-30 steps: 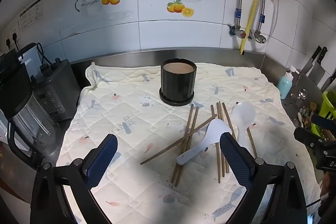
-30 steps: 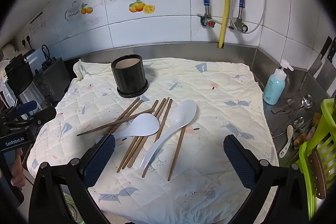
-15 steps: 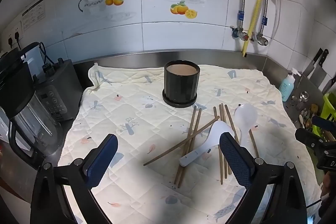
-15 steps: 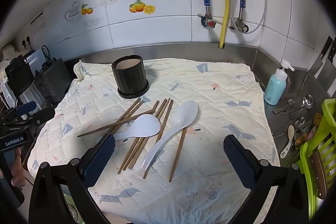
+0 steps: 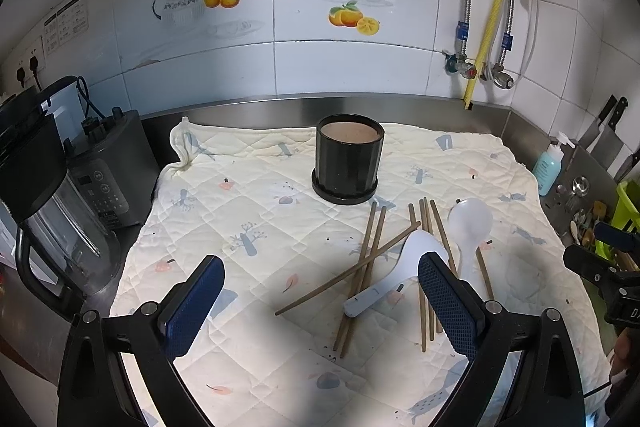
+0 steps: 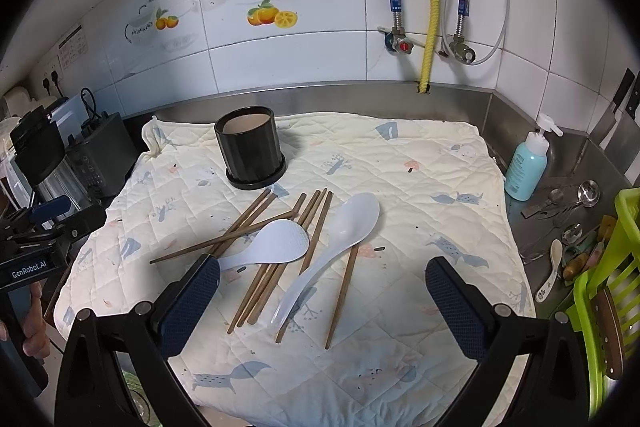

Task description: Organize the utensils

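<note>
On a tiled kitchen's steel worktop, a quilted cloth (image 6: 432, 163) carries one black holder (image 6: 250, 151) near its back edge, two white spoons (image 6: 276, 245) (image 6: 340, 231) crossing roughly eight scattered chopsticks (image 6: 264, 283) at centre, bare cloth all round, while left gripper (image 5: 320, 303) and right gripper (image 6: 322, 307) hover spread wide, empty.

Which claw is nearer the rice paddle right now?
Left. The left claw has its right finger beside the rice paddle; the right claw has its left finger beside the paddle's handle, seemingly slightly farther. Both open.
</note>
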`<state>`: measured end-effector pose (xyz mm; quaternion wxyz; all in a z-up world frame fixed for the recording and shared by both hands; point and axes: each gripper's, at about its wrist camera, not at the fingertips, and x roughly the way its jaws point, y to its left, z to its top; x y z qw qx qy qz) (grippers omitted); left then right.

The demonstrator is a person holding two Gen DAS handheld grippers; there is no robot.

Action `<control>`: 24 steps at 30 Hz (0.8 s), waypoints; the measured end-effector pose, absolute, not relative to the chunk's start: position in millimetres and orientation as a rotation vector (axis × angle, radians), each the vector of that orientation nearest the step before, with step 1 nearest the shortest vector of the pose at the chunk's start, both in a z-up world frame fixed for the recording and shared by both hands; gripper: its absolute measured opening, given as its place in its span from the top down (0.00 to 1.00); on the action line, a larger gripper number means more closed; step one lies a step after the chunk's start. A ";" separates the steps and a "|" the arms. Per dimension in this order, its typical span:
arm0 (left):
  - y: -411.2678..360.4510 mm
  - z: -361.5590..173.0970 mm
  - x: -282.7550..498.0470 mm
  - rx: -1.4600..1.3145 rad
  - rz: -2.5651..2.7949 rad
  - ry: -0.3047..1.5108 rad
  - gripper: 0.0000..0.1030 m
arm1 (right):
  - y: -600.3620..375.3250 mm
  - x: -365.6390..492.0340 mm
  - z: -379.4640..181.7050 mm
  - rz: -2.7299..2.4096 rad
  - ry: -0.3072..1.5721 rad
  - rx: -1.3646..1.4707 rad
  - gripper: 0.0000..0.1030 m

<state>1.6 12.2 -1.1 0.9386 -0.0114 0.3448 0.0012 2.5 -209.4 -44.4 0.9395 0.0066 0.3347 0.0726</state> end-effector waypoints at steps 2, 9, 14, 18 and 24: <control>14.1 -0.9 0.1 -0.026 0.005 0.700 0.00 | -208.4 3.2 -44.1 0.149 0.681 0.014 0.00; 16.4 1.7 -3.9 -0.035 0.014 0.692 0.00 | -206.9 1.4 -42.6 0.152 0.673 0.016 0.00; 17.1 3.8 -4.0 -0.035 0.017 0.692 0.00 | -206.4 0.8 -42.1 0.151 0.672 0.019 0.00; 16.7 5.0 -4.8 -0.032 0.016 0.690 0.00 | -206.9 1.4 -41.9 0.153 0.670 0.019 0.00; 16.2 5.6 -4.0 -0.031 0.015 0.691 0.00 | -208.8 2.9 -41.3 0.152 0.672 0.023 0.00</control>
